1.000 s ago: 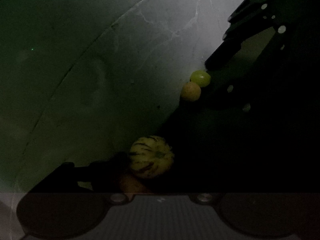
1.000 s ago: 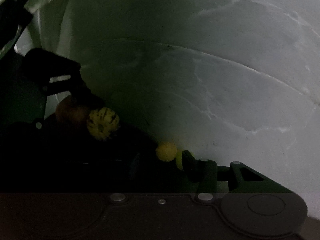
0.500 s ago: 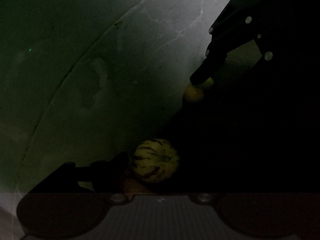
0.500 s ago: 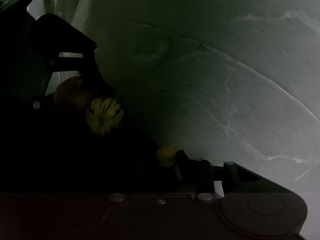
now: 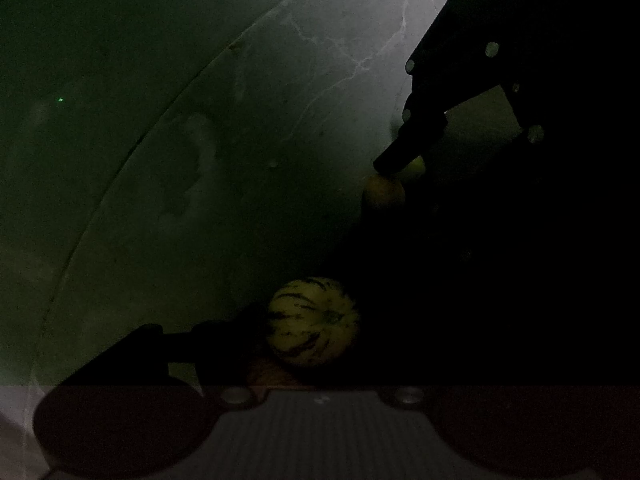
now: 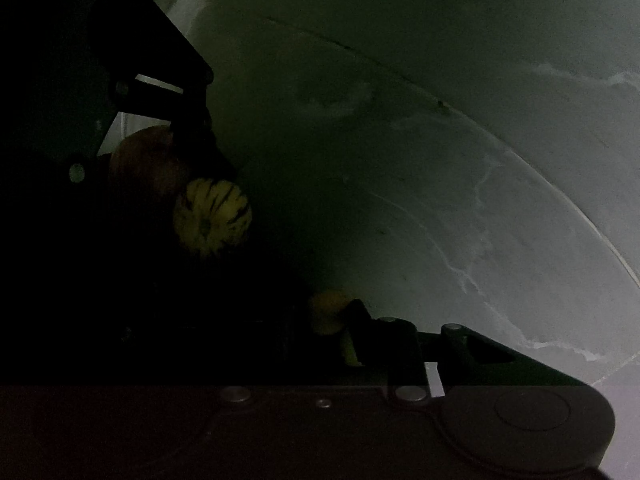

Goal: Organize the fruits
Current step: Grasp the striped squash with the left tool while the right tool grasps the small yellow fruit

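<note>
Lying under very dim light, a pale marble-like surface (image 5: 248, 128) with white veins is recorded; a thin curved seam is seen across it in both views; the room beyond cannot be made out.

Item 1: striped yellow melon (image 5: 312, 322), round, dark streaks; stem scar faced toward 3 o'clock in the left wrist view; no clear long axis; set at the border of a black, unlit zone.
Item 2: orange-brown fruit (image 6: 148, 168), touching the melon at its 10 o'clock in the right wrist view; partly hidden.
Item 3: small yellow fruit (image 5: 384, 192), round; a second small greenish fruit (image 5: 416, 165) just beside it at 1 o'clock, mostly covered.
Item 4: left gripper (image 6: 176, 136), one dark finger (image 5: 224, 336) seen just left of the melon, against the orange-brown fruit; the other finger lost in darkness; degree of opening cannot be told.
Item 5: right gripper (image 5: 404, 160), one fingertip (image 6: 360, 312) placed between the two small fruits; the opposite finger unseen; opening and grasp cannot be told.

Open surface is noted from 9 to 1 o'clock of the melon; from 2 to 5 o'clock everything is black and edges cannot be judged.
</note>
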A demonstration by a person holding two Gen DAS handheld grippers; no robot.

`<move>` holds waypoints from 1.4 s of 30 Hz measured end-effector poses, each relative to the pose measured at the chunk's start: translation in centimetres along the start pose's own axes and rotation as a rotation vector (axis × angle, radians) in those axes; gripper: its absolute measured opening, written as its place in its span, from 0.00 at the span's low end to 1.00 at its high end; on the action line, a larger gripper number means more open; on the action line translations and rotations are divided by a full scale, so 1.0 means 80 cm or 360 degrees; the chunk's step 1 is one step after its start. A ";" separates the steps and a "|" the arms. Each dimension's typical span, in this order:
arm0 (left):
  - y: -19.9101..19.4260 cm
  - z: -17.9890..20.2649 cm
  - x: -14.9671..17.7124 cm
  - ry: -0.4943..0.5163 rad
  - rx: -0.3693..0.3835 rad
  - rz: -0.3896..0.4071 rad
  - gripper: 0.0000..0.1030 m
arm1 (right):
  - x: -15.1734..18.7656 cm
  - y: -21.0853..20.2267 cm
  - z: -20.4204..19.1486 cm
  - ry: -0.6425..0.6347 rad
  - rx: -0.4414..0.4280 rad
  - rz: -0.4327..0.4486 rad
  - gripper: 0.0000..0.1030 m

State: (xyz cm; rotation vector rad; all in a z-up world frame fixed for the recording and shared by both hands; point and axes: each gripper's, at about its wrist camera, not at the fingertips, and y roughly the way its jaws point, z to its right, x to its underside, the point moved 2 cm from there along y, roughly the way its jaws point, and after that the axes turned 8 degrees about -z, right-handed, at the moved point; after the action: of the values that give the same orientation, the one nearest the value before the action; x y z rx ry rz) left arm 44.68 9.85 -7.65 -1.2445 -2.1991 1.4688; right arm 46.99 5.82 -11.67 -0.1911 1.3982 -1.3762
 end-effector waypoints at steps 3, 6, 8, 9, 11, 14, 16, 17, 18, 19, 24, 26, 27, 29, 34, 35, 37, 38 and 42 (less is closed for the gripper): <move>-0.001 0.002 0.000 0.0000 -0.0002 0.0005 0.65 | 0.004 -0.004 0.001 0.0001 0.0000 0.0007 0.27; -0.002 0.003 0.001 0.0015 -0.0019 0.0012 0.61 | 0.007 -0.005 0.002 0.0001 -0.0008 0.0015 0.27; -0.001 0.002 0.001 0.0018 -0.0023 0.0014 0.60 | 0.007 -0.006 0.002 0.0003 -0.0008 0.0018 0.27; -0.001 0.002 0.001 0.0014 -0.0019 0.0015 0.60 | 0.007 -0.006 0.003 0.0007 -0.0008 0.0018 0.27; 0.004 -0.002 0.003 -0.0002 -0.0008 0.0016 0.59 | 0.008 -0.006 0.005 0.0019 -0.0014 0.0022 0.27; 0.006 -0.006 0.000 -0.0010 -0.0003 0.0020 0.59 | 0.009 -0.006 0.008 0.0030 -0.0024 0.0029 0.26; 0.011 0.000 -0.001 -0.0010 0.0000 0.0026 0.59 | 0.010 -0.006 0.009 0.0032 -0.0030 0.0033 0.26; 0.013 0.001 -0.001 -0.0011 0.0001 0.0030 0.58 | 0.010 -0.006 0.010 0.0032 -0.0031 0.0036 0.26; 0.015 0.002 0.000 -0.0013 0.0001 0.0033 0.58 | 0.010 -0.006 0.010 0.0034 -0.0033 0.0039 0.26; 0.017 0.002 -0.001 -0.0017 0.0003 0.0034 0.57 | 0.011 -0.005 0.011 0.0035 -0.0036 0.0042 0.26; 0.018 0.003 0.001 -0.0036 0.0012 0.0044 0.56 | 0.013 -0.006 0.014 0.0047 -0.0041 0.0050 0.26; 0.020 0.002 -0.001 -0.0044 0.0015 0.0051 0.55 | 0.015 -0.007 0.015 0.0053 -0.0042 0.0055 0.26; 0.020 0.003 -0.001 -0.0047 0.0016 0.0056 0.55 | 0.016 -0.008 0.016 0.0061 -0.0045 0.0058 0.26; 0.016 0.003 0.003 -0.0059 0.0019 0.0072 0.55 | 0.017 -0.010 0.018 0.0071 -0.0048 0.0061 0.26; 0.009 0.003 0.017 -0.0122 0.0053 0.0077 0.55 | 0.022 -0.013 0.021 0.0102 -0.0063 0.0062 0.26; 0.008 0.004 0.017 -0.0128 0.0058 0.0078 0.55 | 0.024 -0.015 0.022 0.0110 -0.0067 0.0064 0.26; 0.007 0.006 0.018 -0.0140 0.0067 0.0080 0.55 | 0.027 -0.020 0.023 0.0125 -0.0070 0.0072 0.25; 0.006 0.006 0.019 -0.0147 0.0074 0.0081 0.55 | 0.028 -0.023 0.024 0.0131 -0.0070 0.0078 0.25; 0.003 0.008 0.022 -0.0194 0.0101 0.0085 0.55 | 0.035 -0.041 0.022 0.0152 -0.0070 0.0092 0.25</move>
State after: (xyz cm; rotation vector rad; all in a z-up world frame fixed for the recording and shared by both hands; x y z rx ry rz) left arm 43.35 10.74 -8.59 -1.2329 -2.1909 1.6637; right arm 45.44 1.69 -10.20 -0.1141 1.5026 -1.3220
